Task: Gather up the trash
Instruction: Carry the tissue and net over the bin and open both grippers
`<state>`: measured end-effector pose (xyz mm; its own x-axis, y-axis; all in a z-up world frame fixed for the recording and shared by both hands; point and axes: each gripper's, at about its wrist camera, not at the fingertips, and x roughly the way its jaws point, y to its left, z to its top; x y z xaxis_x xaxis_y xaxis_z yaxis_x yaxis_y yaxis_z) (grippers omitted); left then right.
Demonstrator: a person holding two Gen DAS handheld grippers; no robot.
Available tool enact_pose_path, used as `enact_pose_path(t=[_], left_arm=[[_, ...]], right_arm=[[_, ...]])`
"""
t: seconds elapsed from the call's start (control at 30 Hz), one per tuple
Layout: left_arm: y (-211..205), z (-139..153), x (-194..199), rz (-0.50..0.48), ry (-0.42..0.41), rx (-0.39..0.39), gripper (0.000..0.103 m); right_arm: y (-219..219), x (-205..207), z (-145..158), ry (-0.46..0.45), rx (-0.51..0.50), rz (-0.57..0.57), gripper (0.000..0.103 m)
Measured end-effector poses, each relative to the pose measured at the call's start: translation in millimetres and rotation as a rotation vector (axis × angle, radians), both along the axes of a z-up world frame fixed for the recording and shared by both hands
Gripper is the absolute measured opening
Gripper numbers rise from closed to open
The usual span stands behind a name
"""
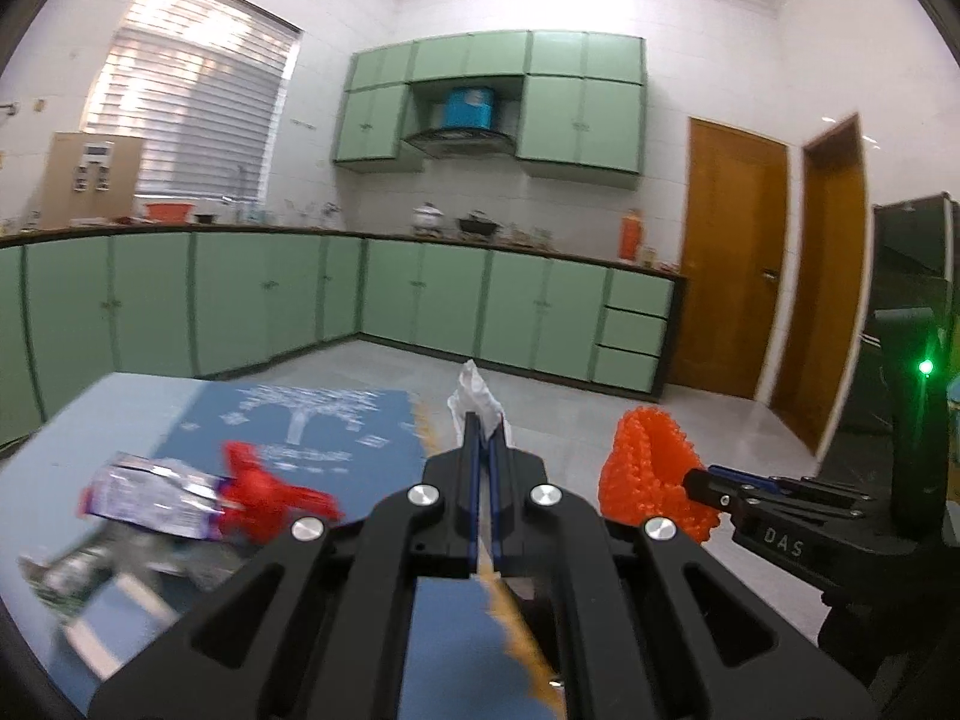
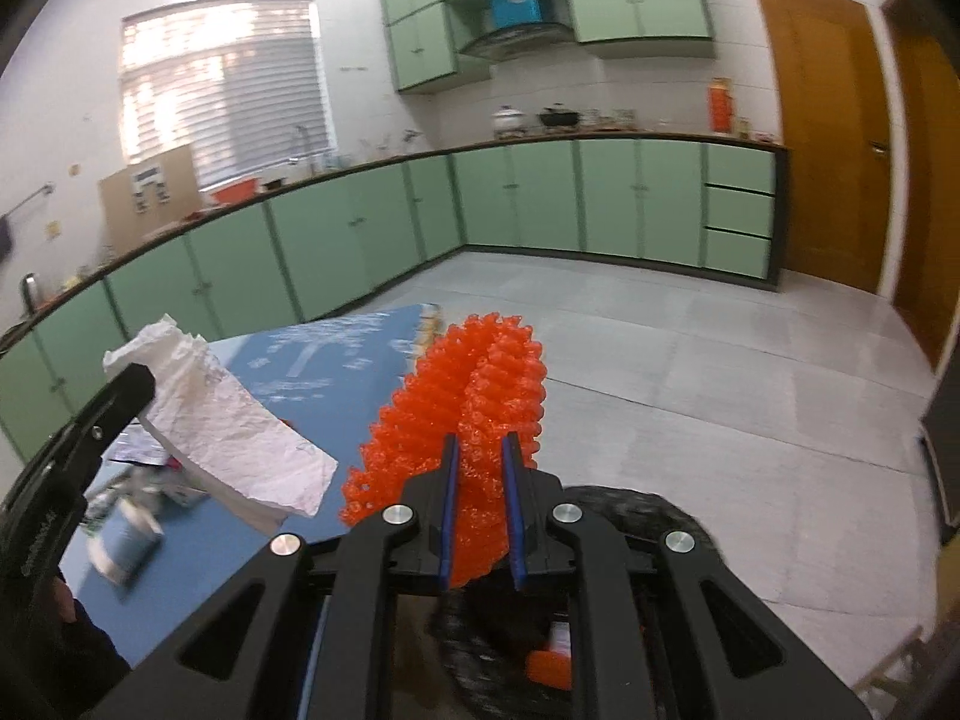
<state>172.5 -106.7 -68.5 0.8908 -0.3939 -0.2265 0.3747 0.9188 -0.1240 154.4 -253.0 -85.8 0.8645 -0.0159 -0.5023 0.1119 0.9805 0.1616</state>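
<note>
My left gripper (image 1: 483,433) is shut on a crumpled white tissue (image 1: 477,399), which sticks up past the fingertips; in the right wrist view the same tissue (image 2: 228,438) hangs from the left gripper (image 2: 141,387) above the blue table (image 2: 360,348). My right gripper (image 2: 480,456) is shut on an orange foam net (image 2: 474,384); in the left wrist view that orange foam net (image 1: 651,474) shows at the tip of the right gripper (image 1: 696,483). A black-lined bin (image 2: 636,510) sits just below the right gripper, with something orange (image 2: 549,669) inside.
On the blue table (image 1: 120,420) lie a silver and purple wrapper (image 1: 150,498), a red scrap (image 1: 270,495) and blurred litter (image 1: 78,576); a small can (image 2: 129,546) stands there too. Green cabinets (image 1: 420,306), wooden doors (image 1: 732,264) and grey tiled floor (image 2: 690,372) lie beyond.
</note>
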Motion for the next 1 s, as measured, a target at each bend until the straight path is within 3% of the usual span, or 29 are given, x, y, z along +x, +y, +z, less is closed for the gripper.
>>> enact_pose_path(t=[0.3, 0.5, 0.6, 0.7, 0.8, 1.0], left_arm=[[-74.7, -44.5, 36.0, -0.139, 0.114, 0.043, 0.002], [-95.0, -66.4, 59.8, -0.167, 0.165, 0.082, 0.004], [-102.8, -70.8, 69.6, -0.177, 0.186, 0.095, 0.006], [-105.1, -73.2, 75.2, -0.182, 0.199, 0.096, 0.013], [-103.1, -71.2, 77.0, -0.184, 0.200, 0.089, 0.015], [-86.7, -57.6, 75.1, -0.160, 0.178, 0.069, 0.022]], right_arm=[[-59.5, 1.5, -42.7, 0.098, 0.001, -0.117, 0.014], [-81.9, 10.2, -68.3, 0.146, 0.027, -0.149, 0.017], [-88.8, 13.6, -74.9, 0.163, 0.042, -0.157, 0.024], [-94.1, 16.9, -78.0, 0.171, 0.050, -0.168, 0.025], [-98.8, 16.7, -78.3, 0.165, 0.059, -0.178, 0.034], [-97.1, 12.6, -68.4, 0.137, 0.063, -0.179, 0.036]])
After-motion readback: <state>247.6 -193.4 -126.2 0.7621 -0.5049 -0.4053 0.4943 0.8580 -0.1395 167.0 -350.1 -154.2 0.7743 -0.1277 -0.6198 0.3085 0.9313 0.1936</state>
